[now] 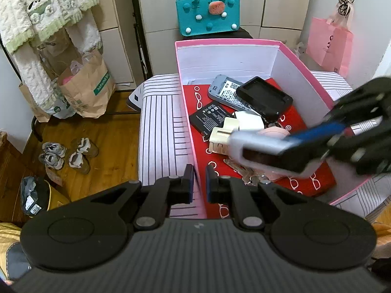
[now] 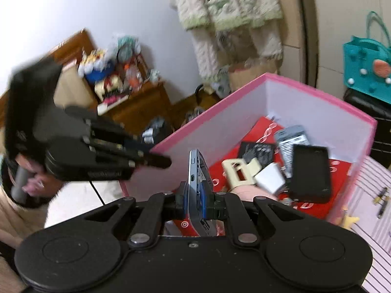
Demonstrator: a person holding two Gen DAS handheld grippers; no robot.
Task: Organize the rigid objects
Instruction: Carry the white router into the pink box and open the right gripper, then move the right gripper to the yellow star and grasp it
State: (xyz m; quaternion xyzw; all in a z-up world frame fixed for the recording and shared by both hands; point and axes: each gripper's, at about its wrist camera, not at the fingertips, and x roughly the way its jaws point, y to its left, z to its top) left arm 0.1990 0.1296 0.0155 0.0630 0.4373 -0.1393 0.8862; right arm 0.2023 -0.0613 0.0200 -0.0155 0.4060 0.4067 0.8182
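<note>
A pink box (image 1: 227, 41) with white walls stands on a striped cloth (image 1: 158, 134). My left gripper (image 1: 199, 183) is shut on its left wall near the front corner, as the right wrist view also shows (image 2: 158, 160). My right gripper (image 2: 196, 190) is shut on a grey-blue phone (image 2: 196, 168) held on edge over the box; from the left wrist it comes in blurred from the right (image 1: 305, 144). Inside on red paper lie a grey phone (image 1: 226, 90), a black case (image 1: 266, 97), a battery (image 1: 210, 119), a cream clip (image 1: 220, 139), a white charger (image 1: 249, 120) and keys (image 1: 246, 174).
A teal bag (image 1: 207, 12) stands behind the box and a pink paper bag (image 1: 328, 46) hangs at the right. Brown paper bags (image 1: 85, 90) and shoes (image 1: 66, 153) sit on the wooden floor at the left. Towels (image 1: 44, 7) hang above them.
</note>
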